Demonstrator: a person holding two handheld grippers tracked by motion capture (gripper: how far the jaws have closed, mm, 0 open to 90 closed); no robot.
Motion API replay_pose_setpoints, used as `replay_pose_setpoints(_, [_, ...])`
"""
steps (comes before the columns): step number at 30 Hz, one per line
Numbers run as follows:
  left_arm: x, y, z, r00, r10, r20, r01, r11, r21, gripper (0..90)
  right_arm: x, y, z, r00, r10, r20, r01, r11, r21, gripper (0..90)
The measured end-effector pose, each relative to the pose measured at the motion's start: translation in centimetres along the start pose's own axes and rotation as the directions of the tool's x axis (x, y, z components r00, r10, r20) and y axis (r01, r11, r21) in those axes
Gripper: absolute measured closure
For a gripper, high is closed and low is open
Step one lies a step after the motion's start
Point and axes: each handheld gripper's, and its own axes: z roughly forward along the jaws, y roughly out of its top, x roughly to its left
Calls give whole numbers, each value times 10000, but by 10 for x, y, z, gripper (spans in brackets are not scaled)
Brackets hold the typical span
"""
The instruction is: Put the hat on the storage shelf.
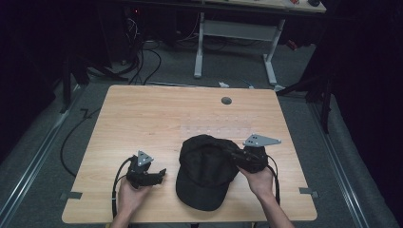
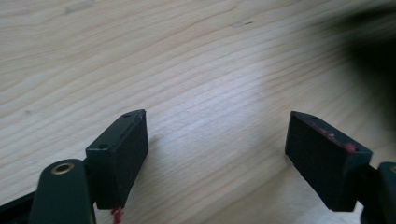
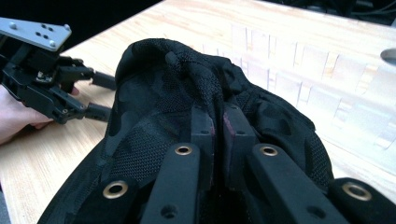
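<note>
A black cap [image 1: 204,171] lies near the front of the wooden table [image 1: 157,114], brim toward the person. My right gripper [image 1: 236,158] comes in from the cap's right side and is shut on a fold of the crown fabric, which bunches up between its jaws [image 3: 218,122]; the mesh cap [image 3: 159,93] drapes around them. My left gripper [image 1: 160,174] rests low over the table just left of the cap, open, with bare wood between its jaws [image 2: 217,135]. A dark blur at the upper right of the left gripper view is the cap [image 2: 369,51]. The left gripper [image 3: 100,95] also appears in the right gripper view.
A round cable hole [image 1: 226,100] sits near the table's far edge. Faint clear tape strips [image 1: 218,124] mark the wood behind the cap. Grey tape tabs [image 1: 71,195] lie at the front corners. Another desk frame [image 1: 235,31] and floor cables [image 1: 142,61] stand beyond.
</note>
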Motion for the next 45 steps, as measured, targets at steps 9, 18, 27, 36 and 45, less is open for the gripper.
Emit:
replay_pose_setpoints(9, [-20,8,-18,9859,-537,1583,494,9983,314,169,-3,2,-12,9996,-265,90,267,9995,-184,852])
replay_pose_setpoints(18, [-38,20,-31,9533,-1241,2755,988,9897,1040,152,-3,4,-16,9990,-457,11,457,9984,-339,851])
replay_pose_setpoints(27, [-59,21,-30,9280,-1222,3520,633,9827,1742,155,1,6,-19,9973,-695,-228,680,9957,-636,850])
replay_pose_setpoints(36, [-66,24,-30,9120,-1456,3835,668,9751,2113,170,4,19,-18,9899,-1188,-780,1110,9890,-979,851])
replay_pose_setpoints(45, [-70,21,-26,8906,-1592,4261,438,9624,2680,248,9,23,-18,9800,-1684,-1060,1574,9820,-1046,850])
